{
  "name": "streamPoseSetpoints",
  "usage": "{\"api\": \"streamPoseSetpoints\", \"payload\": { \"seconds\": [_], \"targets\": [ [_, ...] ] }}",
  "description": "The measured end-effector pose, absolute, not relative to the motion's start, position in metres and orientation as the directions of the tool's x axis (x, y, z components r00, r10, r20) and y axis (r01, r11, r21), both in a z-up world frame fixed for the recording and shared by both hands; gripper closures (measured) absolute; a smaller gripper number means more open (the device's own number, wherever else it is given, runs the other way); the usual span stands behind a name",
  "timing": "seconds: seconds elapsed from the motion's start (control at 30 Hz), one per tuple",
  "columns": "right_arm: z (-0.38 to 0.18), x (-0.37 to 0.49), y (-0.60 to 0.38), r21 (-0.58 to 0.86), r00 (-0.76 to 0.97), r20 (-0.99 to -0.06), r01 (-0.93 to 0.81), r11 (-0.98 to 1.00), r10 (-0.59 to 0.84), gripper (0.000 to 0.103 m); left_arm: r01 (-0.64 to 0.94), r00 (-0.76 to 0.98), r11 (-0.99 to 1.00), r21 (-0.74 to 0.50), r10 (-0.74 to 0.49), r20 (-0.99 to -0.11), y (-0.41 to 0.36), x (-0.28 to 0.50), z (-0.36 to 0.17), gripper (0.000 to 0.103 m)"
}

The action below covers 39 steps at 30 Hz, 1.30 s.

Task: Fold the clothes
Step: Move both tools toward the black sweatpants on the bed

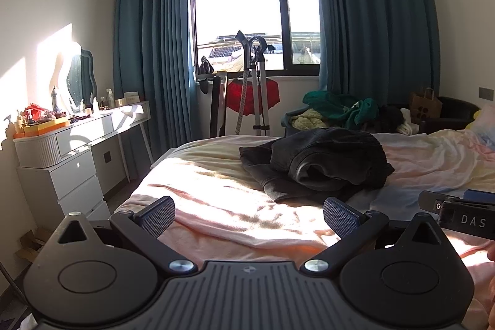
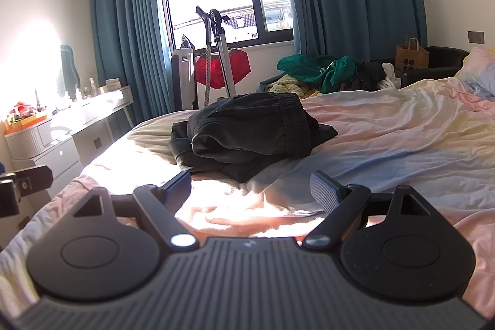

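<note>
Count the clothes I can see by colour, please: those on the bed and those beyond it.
Black, on the bed: 1 bundle
Green, in the heap beyond the bed: 1
Pale yellow, same heap: 1
Red, hanging under the window: 1
Total: 4
Both tongs, left and right, are open and empty.
</note>
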State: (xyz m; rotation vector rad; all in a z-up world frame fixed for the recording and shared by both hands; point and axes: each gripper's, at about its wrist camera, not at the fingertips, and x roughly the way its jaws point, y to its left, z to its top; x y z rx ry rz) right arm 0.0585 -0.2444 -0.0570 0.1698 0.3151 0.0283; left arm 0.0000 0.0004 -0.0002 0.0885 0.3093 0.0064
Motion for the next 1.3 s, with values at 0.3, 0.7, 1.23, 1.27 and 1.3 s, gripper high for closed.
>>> {"api": "streamPoseSetpoints", "payload": {
  "seconds": [0.3, 0.7, 1.23, 1.27, 1.3],
  "targets": [
    [-0.053, 0.058, -0.244, 0.159, 0.955, -0.292, -0.005, 0.987, 0.052, 0.018, -0.001, 0.944, 0.996, 0.085, 0.029, -0.329, 0.001, 0.003, 0.002, 0.0],
    [-0.057, 0.057, -0.24, 0.157, 0.953, -0.299, 0.002, 0.988, 0.046, 0.018, 0.003, 0.944, 1.0, 0.031, 0.007, -0.329, 0.017, 0.01, -0.008, 0.0],
    [-0.026, 0.052, -0.22, 0.162, 0.955, -0.295, 0.03, 0.986, 0.019, 0.018, -0.007, 0.941, 0.999, 0.052, 0.025, -0.337, 0.022, 0.015, -0.023, 0.0],
    [-0.025, 0.053, -0.219, 0.162, 0.956, -0.293, 0.027, 0.986, 0.022, 0.018, -0.009, 0.943, 0.999, 0.054, 0.026, -0.333, 0.022, 0.015, -0.023, 0.0],
    [-0.025, 0.054, -0.219, 0.16, 0.955, -0.294, 0.026, 0.987, 0.022, 0.018, -0.01, 0.944, 0.998, 0.055, 0.027, -0.33, 0.021, 0.015, -0.023, 0.0]
  ]
}}
